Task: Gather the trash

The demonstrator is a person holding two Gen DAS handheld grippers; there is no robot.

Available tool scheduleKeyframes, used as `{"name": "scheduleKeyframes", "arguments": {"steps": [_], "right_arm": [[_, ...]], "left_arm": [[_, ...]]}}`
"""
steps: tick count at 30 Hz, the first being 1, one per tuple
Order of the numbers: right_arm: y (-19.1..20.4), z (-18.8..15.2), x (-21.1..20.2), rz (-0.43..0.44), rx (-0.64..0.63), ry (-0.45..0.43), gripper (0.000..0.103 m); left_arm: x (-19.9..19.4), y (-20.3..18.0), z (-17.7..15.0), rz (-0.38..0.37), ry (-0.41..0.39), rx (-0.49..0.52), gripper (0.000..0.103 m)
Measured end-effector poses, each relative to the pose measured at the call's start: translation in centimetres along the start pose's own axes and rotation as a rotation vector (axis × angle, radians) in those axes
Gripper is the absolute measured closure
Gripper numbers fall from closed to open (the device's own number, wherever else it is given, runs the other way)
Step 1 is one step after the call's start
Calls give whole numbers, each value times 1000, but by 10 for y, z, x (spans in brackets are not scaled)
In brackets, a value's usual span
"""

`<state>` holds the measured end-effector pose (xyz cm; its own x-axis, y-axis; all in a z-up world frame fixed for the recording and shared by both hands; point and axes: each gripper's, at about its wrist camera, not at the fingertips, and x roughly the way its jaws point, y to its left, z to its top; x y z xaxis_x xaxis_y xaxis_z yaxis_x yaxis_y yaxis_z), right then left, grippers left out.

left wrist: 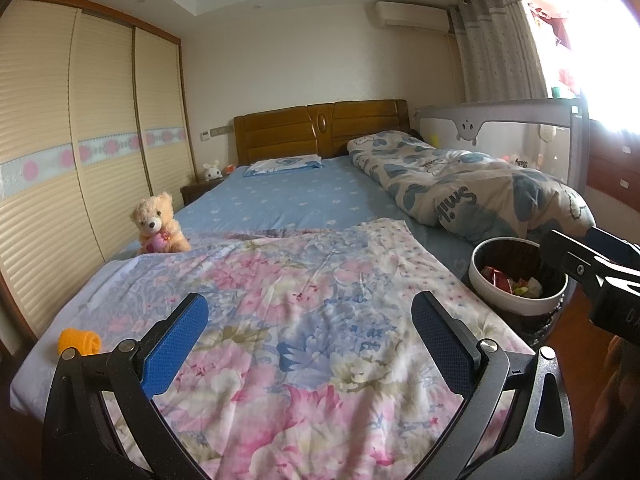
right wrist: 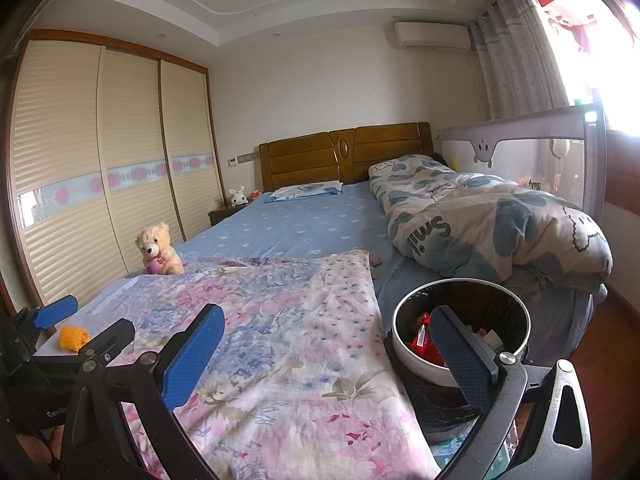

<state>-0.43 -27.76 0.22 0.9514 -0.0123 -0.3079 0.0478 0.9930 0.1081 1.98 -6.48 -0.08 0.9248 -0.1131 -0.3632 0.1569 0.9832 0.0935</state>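
Note:
A round white bin (left wrist: 518,278) with a black liner stands at the bed's right foot corner and holds red wrappers and other trash; it also shows in the right wrist view (right wrist: 460,330). My left gripper (left wrist: 310,320) is open and empty above the floral sheet (left wrist: 280,300). My right gripper (right wrist: 324,340) is open and empty, its right finger over the bin's rim. A small orange piece (left wrist: 79,342) lies at the bed's left foot corner, also in the right wrist view (right wrist: 73,337).
A teddy bear (left wrist: 158,224) sits at the bed's left edge. A rolled cloud-print duvet (left wrist: 472,184) lies along the right side beside a bed rail (left wrist: 500,128). A wardrobe (left wrist: 80,140) lines the left wall. Wooden floor (right wrist: 600,344) lies right of the bin.

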Motion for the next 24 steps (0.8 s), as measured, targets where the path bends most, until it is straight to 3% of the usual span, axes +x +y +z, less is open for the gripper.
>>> {"name": "scheduleKeyframes", "arguments": {"steps": [24], "right_arm": [[18, -2, 22, 9, 18, 40, 0]], "left_arm": [[17, 8, -9, -7, 42, 9, 0]]}}
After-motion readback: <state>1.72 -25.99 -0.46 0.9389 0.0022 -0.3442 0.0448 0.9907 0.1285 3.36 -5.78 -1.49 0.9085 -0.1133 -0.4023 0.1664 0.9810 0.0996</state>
